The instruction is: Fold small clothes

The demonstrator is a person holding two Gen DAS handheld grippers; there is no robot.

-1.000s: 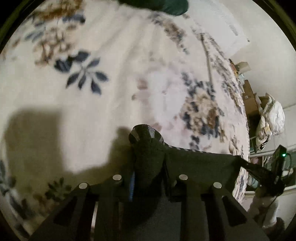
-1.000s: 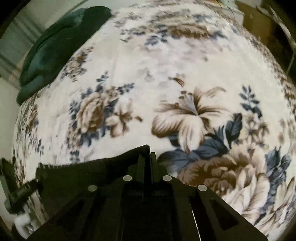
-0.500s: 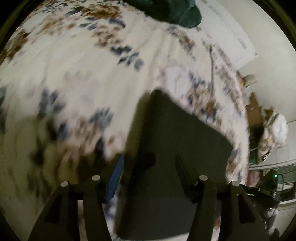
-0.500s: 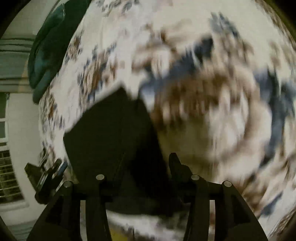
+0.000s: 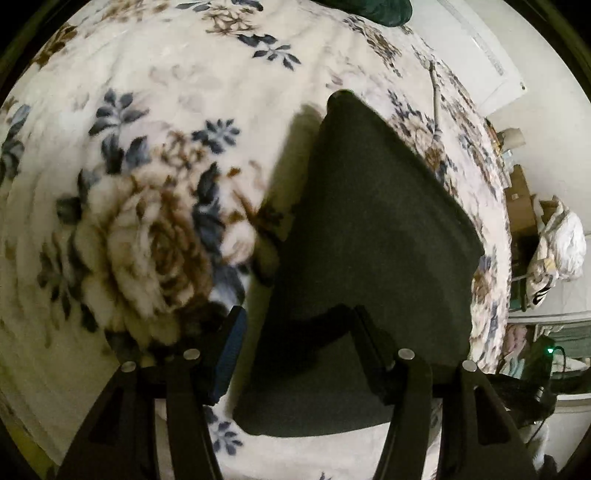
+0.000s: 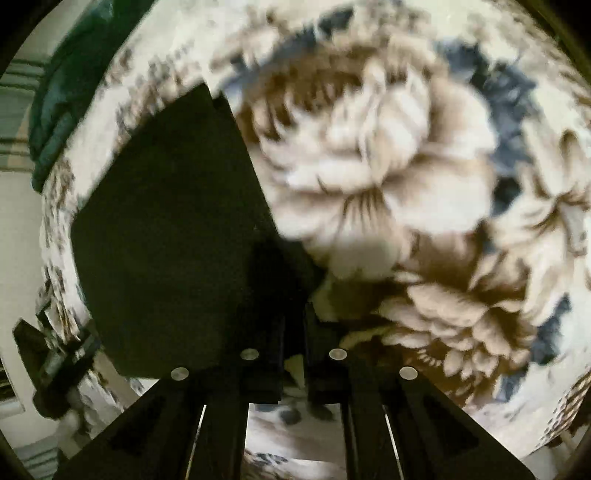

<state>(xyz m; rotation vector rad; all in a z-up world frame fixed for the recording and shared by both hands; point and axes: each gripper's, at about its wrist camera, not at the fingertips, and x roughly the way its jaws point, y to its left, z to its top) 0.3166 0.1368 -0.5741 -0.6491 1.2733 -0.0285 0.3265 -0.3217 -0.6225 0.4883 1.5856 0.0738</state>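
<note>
A small dark garment (image 5: 373,221) lies flat on the floral blanket (image 5: 147,122), folded into a smooth panel. My left gripper (image 5: 295,325) is open, its jaws wide apart over the garment's near part, holding nothing. In the right wrist view the same garment (image 6: 170,214) lies at the left. My right gripper (image 6: 294,325) has its jaws nearly together at the garment's right near edge; whether cloth is pinched between them is hidden in the dark.
A dark green cloth pile (image 5: 373,9) sits at the blanket's far edge and also shows in the right wrist view (image 6: 62,92). Boxes and a white bundle (image 5: 557,243) stand past the bed's right side. The other gripper's body (image 6: 55,369) is at lower left.
Both grippers carried the garment's edge over and laid it flat. The left gripper opened and let go. The right jaws opened half a second ago and have narrowed again.
</note>
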